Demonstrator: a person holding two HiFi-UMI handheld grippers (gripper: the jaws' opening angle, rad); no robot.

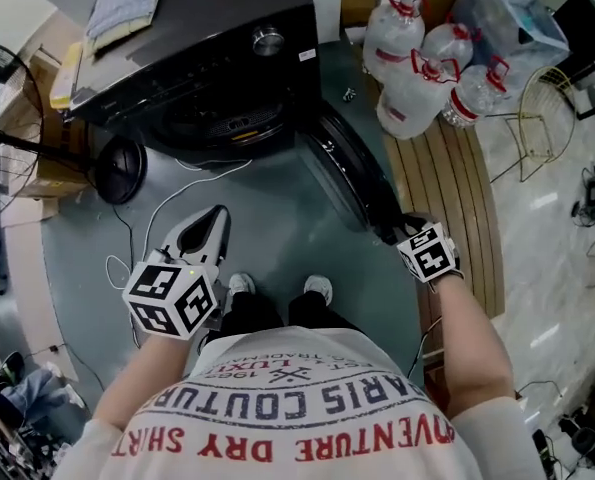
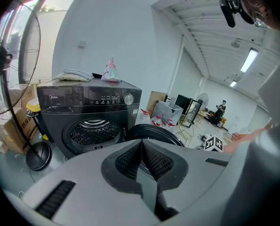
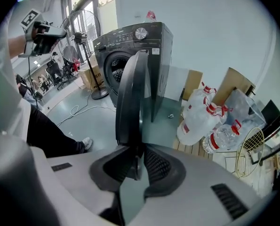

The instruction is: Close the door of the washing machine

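Your right gripper (image 3: 139, 163) has its jaws pinching the free rim of the round, dark glass-and-plastic door (image 3: 130, 98). The door stands swung wide open to the right of the black front-loading washing machine (image 1: 217, 58). The hold sits at the rim farthest from the hinge, which I judge gives the best leverage for swinging it shut. That forearm reaches forward, with the gripper pitched steeply down. Your left gripper (image 1: 212, 226) hangs in front of the machine, clear of the door. Its jaws are pressed together on nothing and tilted mildly down.
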